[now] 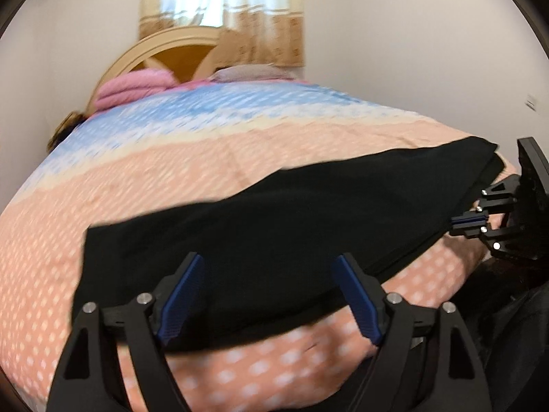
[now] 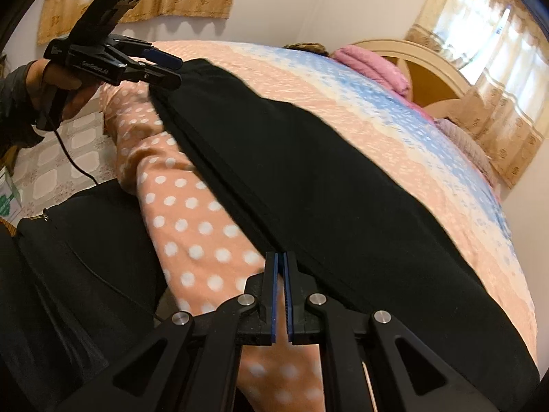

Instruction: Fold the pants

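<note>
Black pants (image 1: 274, 226): one pair, laid in a long folded strip along the near edge of the bed (image 1: 240, 158), on the peach dotted cover. Your right gripper (image 2: 281, 257): jaws closed, apparently pinching the strip's near edge. Your left gripper (image 1: 271, 274): jaws wide, holding nothing, poised over the other end. Step in hand: mid-fold. Next, likely: close your left on its end, then carry both ends over together.
</note>
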`<action>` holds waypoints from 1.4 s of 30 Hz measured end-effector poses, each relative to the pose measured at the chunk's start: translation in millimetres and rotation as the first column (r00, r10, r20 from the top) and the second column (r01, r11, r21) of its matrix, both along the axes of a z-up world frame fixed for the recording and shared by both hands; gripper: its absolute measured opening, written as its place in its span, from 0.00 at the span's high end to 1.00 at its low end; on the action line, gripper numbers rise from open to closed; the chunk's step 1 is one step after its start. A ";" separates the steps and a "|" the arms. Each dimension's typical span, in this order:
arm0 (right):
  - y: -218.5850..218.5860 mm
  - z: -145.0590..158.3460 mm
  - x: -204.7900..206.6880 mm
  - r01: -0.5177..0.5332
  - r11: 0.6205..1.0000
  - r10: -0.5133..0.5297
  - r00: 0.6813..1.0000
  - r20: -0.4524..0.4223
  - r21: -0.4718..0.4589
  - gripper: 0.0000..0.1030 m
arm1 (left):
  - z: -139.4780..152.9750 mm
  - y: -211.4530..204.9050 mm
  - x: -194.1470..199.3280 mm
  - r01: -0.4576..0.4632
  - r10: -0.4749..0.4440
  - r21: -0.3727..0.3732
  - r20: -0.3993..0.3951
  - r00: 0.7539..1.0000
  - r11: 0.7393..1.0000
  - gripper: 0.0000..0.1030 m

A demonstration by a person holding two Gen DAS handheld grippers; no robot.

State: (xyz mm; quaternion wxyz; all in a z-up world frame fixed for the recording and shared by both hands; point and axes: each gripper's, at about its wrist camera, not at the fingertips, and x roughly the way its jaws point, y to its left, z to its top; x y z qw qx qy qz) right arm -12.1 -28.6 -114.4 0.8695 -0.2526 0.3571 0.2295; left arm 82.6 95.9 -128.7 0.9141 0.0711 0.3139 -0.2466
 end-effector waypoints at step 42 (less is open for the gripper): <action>-380.3 59.1 -49.9 0.724 0.301 -0.801 0.545 -0.247 0.621 0.46 | -8.0 -218.4 -20.5 0.504 -0.503 0.206 -0.061 0.862 0.839 0.91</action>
